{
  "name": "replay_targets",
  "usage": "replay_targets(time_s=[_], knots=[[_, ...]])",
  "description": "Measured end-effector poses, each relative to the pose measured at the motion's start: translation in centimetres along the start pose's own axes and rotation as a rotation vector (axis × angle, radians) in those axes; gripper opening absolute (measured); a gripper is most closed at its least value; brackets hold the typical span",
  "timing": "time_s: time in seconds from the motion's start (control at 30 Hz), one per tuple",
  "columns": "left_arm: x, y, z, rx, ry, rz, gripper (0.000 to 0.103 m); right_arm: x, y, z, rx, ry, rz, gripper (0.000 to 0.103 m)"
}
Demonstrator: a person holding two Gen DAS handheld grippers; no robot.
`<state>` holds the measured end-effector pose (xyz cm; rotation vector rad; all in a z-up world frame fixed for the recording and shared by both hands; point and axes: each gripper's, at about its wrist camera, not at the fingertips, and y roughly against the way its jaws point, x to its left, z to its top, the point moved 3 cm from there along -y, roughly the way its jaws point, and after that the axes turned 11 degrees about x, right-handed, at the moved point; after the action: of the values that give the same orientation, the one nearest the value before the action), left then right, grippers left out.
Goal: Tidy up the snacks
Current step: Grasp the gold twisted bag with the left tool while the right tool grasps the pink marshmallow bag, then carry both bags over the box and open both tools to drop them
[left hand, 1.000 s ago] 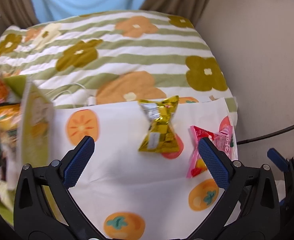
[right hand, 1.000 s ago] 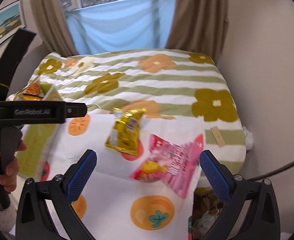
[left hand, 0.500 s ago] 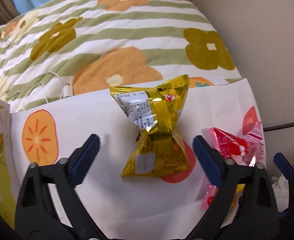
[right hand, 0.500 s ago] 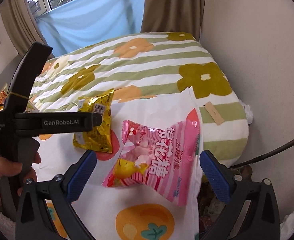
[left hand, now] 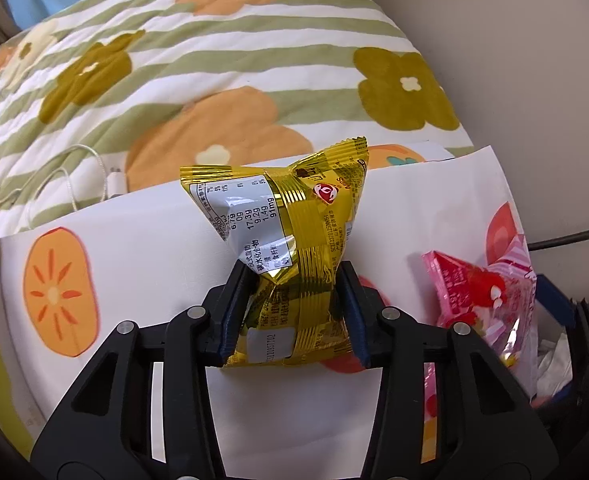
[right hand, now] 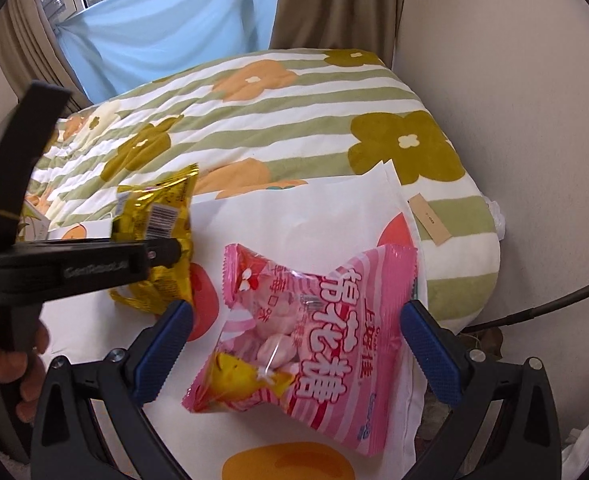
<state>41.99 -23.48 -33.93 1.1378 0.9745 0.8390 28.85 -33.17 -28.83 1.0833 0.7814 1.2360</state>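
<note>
a shiny gold snack bag [left hand: 294,240] with a grey label; beside it a pink-and-white striped sweet bag [right hand: 314,328]; under both a white cloth [left hand: 154,248] printed with orange fruit; beyond the cloth a green-and-white striped quilt [left hand: 222,60] with olive and orange flowers.

Beyond the tongs lay a striped quilt [left hand: 222,64] with big flowers. A white cable [left hand: 74,168] rested on it, up-left of them. Under them was a white cloth [left hand: 142,248] with orange fruit prints.

Black plastic tool [right hand: 294,350] frames, blue ribbed pads [right hand: 428,354], silver screws.
</note>
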Motion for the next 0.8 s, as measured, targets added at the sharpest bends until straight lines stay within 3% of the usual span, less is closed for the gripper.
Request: replay_targets(time_s=[0.37, 0.7, 0.8], knots=[[1.8, 2.2, -1.9, -0.027, 0.024, 0.028, 0.040, 0.8, -2.4, 0.5, 0.057, 0.024, -0.015, 0.103], [1.9, 3.8, -3.3, -0.059, 0.058, 0.036, 0.040, 1.5, -2.6, -0.4, 0.058, 0.074, -0.026, 0.072], [1.8, 4.8, -4.0, -0.078, 0.067, 0.036, 0.040, 1.3, -2.1, -0.8, 0.057, 0.076, -0.007, 0.068]])
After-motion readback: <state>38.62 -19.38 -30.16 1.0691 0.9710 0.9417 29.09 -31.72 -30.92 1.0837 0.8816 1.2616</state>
